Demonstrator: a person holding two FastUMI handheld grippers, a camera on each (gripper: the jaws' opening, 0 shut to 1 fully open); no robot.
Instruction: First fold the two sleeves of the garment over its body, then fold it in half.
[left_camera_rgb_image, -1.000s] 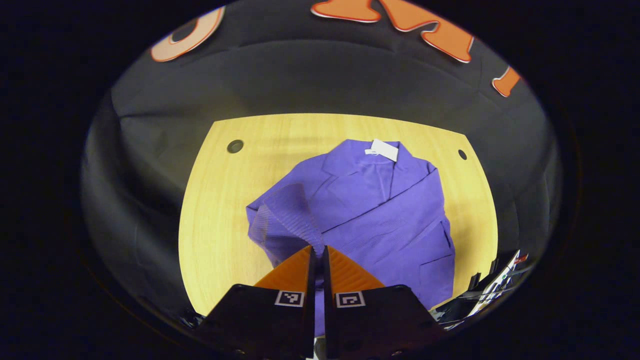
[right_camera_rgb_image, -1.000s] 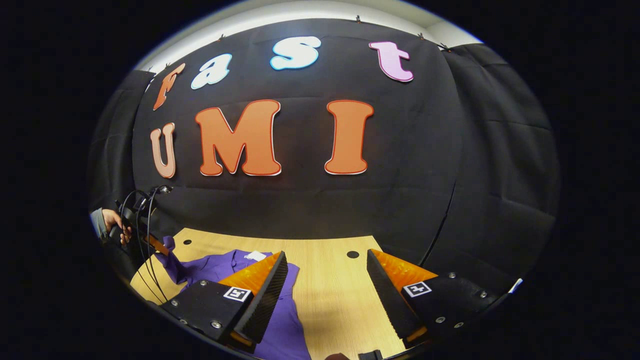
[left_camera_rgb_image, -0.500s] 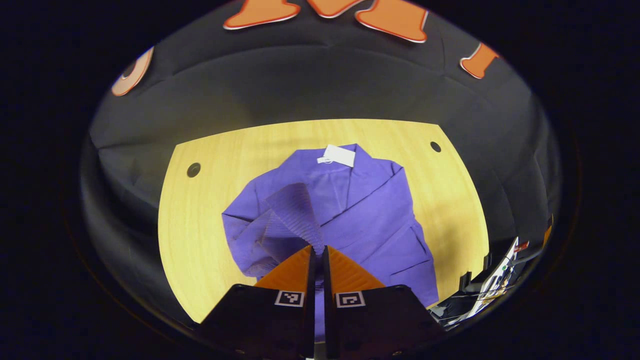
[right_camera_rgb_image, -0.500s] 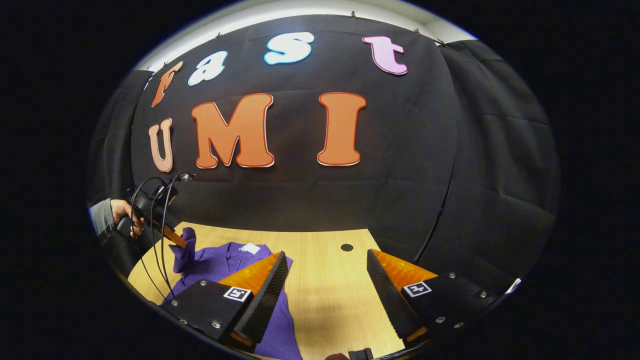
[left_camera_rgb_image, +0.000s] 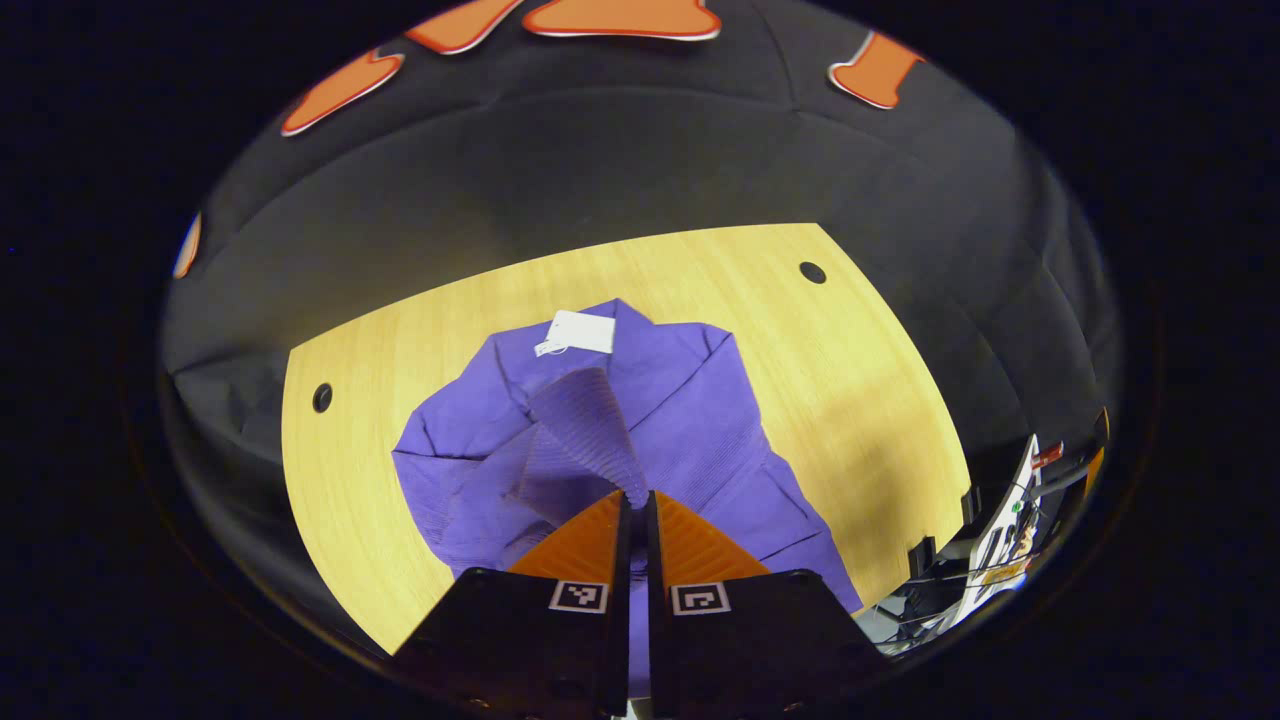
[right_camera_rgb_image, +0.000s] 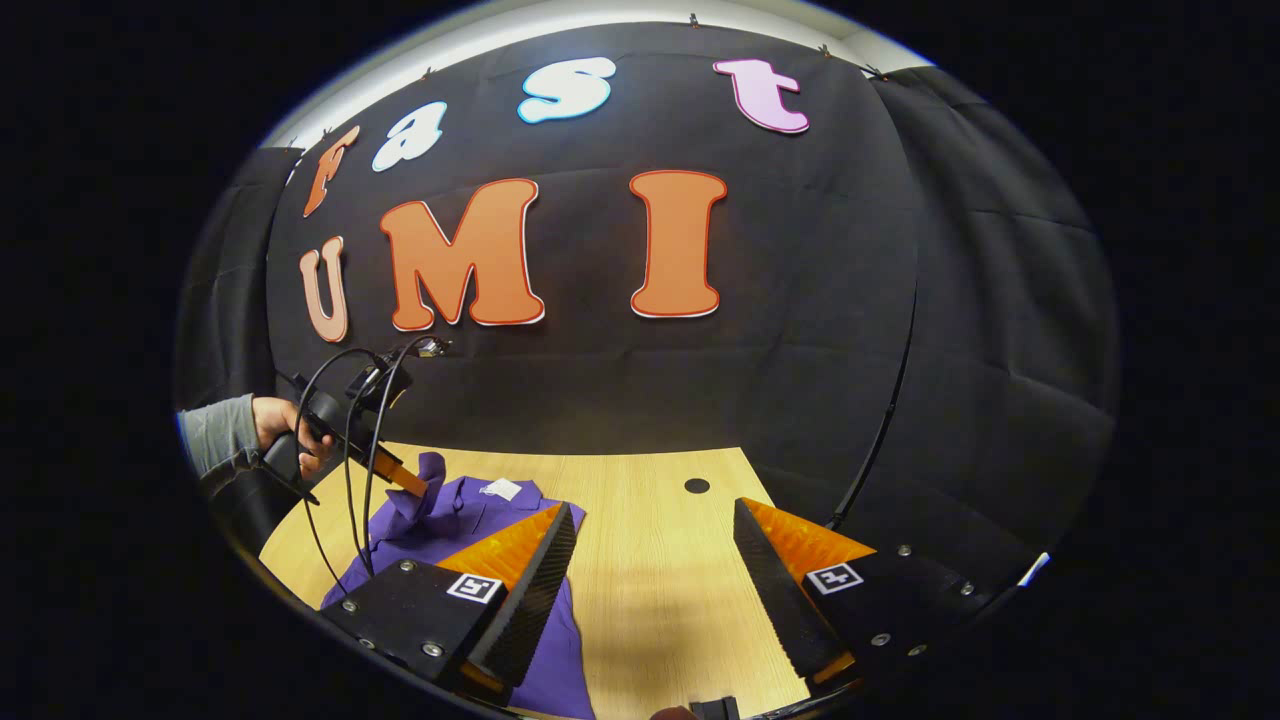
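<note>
No readable text is showing: the white paper tag (left_camera_rgb_image: 577, 332) lying on the purple knitted garment (left_camera_rgb_image: 690, 420) is looking blank.

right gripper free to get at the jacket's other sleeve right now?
Probably yes. The right gripper hangs open and empty over bare table, the purple jacket just beside it; the left gripper holds its sleeve farther off.

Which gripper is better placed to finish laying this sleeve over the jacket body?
Left. The left gripper is shut on the purple sleeve, lifted above the jacket. The right gripper hangs open over bare table, holding nothing.
</note>
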